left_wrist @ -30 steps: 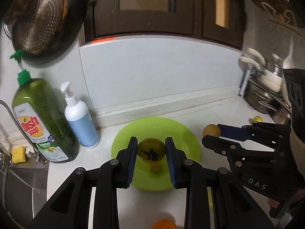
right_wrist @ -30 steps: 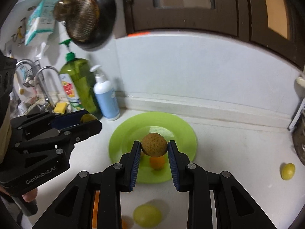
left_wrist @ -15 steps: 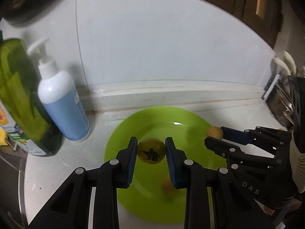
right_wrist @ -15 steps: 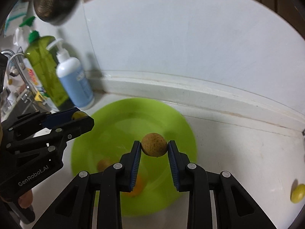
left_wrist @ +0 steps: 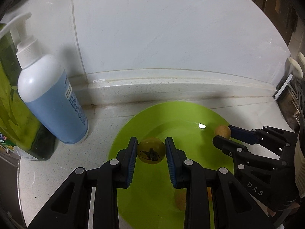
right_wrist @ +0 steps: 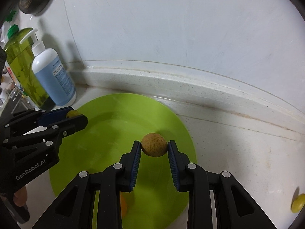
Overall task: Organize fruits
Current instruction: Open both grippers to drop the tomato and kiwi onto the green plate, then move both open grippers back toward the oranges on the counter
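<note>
- The big green plate (left_wrist: 133,133) lies flat on the white counter (right_wrist: 238,152), close to the wall. We think it is the place where the fruits go, so we hold both grippers over it.
- The blue soap bottle (left_wrist: 51,103) and the tall green bottle (left_wrist: 13,95) stand just beside the plate on its left. They are not fruit, so we leave them alone.
- Our left gripper (left_wrist: 151,153) has its fingers squeezed on a round yellow-green fruit (left_wrist: 151,150) with a dark mark on it. We hold it above the left part of the plate so it can land inside the rim.
- Our right gripper (right_wrist: 154,148) has its fingers squeezed on a brown speckled fruit (right_wrist: 154,147). It hangs over the right part of the plate, so the two fruits should not bump.
- Both fruits are round and could roll, so we think we should go low before we let go.
- An orange fruit (right_wrist: 123,204) already lies on the near part of the plate, half hidden behind the gripper arms.
- Only the right view shows a small yellow fruit (right_wrist: 298,202) on the counter, well apart from the plate. We judge it is not yet put away.
- Only the right view shows a bit of a hand (right_wrist: 20,196) under the left gripper.
- Only the left view shows the dark mark on our yellow-green fruit.
</note>
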`<act>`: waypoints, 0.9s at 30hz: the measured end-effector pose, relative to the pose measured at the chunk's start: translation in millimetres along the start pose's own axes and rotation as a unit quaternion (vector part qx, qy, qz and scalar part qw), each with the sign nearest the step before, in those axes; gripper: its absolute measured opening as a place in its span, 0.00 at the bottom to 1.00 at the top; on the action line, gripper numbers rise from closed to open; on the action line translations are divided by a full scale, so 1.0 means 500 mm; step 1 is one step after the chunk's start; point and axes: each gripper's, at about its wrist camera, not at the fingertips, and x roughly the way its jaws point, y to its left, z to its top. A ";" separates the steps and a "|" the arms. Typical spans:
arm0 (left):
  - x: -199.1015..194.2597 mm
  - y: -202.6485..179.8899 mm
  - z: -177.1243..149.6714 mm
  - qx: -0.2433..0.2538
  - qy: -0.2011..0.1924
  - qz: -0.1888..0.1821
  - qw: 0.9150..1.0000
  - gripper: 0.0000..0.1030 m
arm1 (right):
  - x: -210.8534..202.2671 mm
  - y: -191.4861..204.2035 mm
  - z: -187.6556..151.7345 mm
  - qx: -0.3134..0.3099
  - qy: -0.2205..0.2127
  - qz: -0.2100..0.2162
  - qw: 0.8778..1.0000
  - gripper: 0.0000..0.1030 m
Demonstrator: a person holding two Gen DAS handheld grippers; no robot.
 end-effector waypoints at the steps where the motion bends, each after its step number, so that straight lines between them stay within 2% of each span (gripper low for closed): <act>1: 0.004 0.000 0.002 -0.001 0.003 -0.001 1.000 0.29 | 0.002 0.002 0.002 -0.003 0.001 -0.001 1.000 0.29; 9: 0.003 0.000 0.006 0.002 0.007 -0.001 1.000 0.30 | 0.001 0.005 0.004 -0.004 -0.003 -0.008 1.000 0.30; 11: -0.005 0.001 0.005 0.006 0.003 -0.001 1.000 0.35 | -0.006 0.003 0.002 0.000 -0.006 -0.010 1.000 0.32; 12: -0.011 0.000 0.004 0.008 0.001 -0.001 1.000 0.35 | -0.011 0.001 0.001 0.005 -0.007 -0.011 1.000 0.36; 15: -0.028 -0.001 0.002 0.015 -0.004 0.012 1.000 0.35 | -0.027 0.001 -0.003 0.011 -0.016 -0.011 1.000 0.36; 27: -0.168 -0.022 -0.036 0.028 -0.047 0.028 0.998 0.40 | -0.159 0.044 -0.047 0.008 -0.067 0.007 0.998 0.36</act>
